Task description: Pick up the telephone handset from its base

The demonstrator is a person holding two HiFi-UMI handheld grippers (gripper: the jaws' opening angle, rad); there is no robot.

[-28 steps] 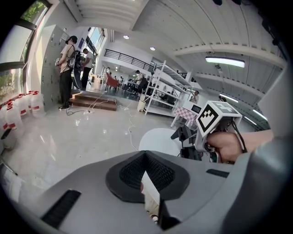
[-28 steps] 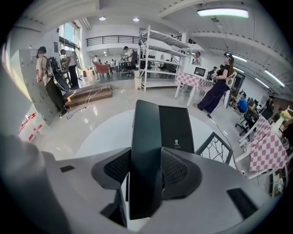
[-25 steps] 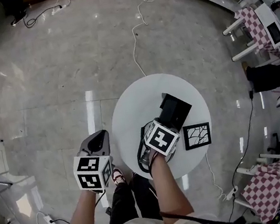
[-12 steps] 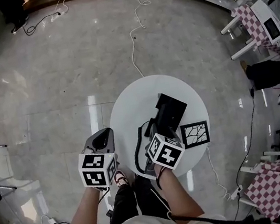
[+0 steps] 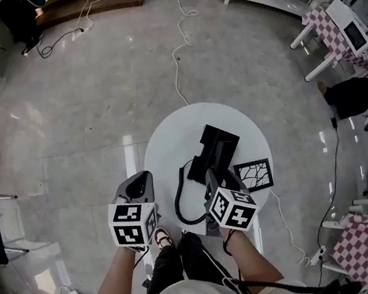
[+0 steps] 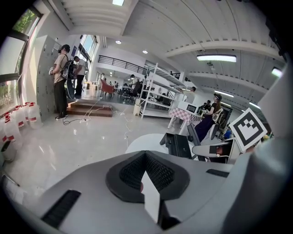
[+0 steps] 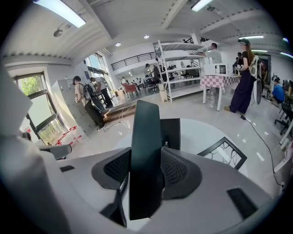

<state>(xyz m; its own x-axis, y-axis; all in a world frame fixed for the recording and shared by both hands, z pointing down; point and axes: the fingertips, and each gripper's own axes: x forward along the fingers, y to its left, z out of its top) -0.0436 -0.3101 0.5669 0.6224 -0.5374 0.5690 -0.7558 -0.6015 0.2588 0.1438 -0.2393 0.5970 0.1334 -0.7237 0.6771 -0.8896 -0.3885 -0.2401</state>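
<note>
Handset (image 7: 145, 132) tight between right gripper (image 7: 145, 153) fingers (image 7: 177, 168), perhaps off base (image 7: 175, 133); left gripper (image 6: 145, 156) fingers (image 6: 130, 172) together.

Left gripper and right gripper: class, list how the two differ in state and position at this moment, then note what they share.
The left gripper is shut on nothing; the right gripper is shut on the black handset. The left gripper hangs over the floor beside the table; the right gripper is over the table. Both are grey, hand-held, and carry a marker cube.
</note>
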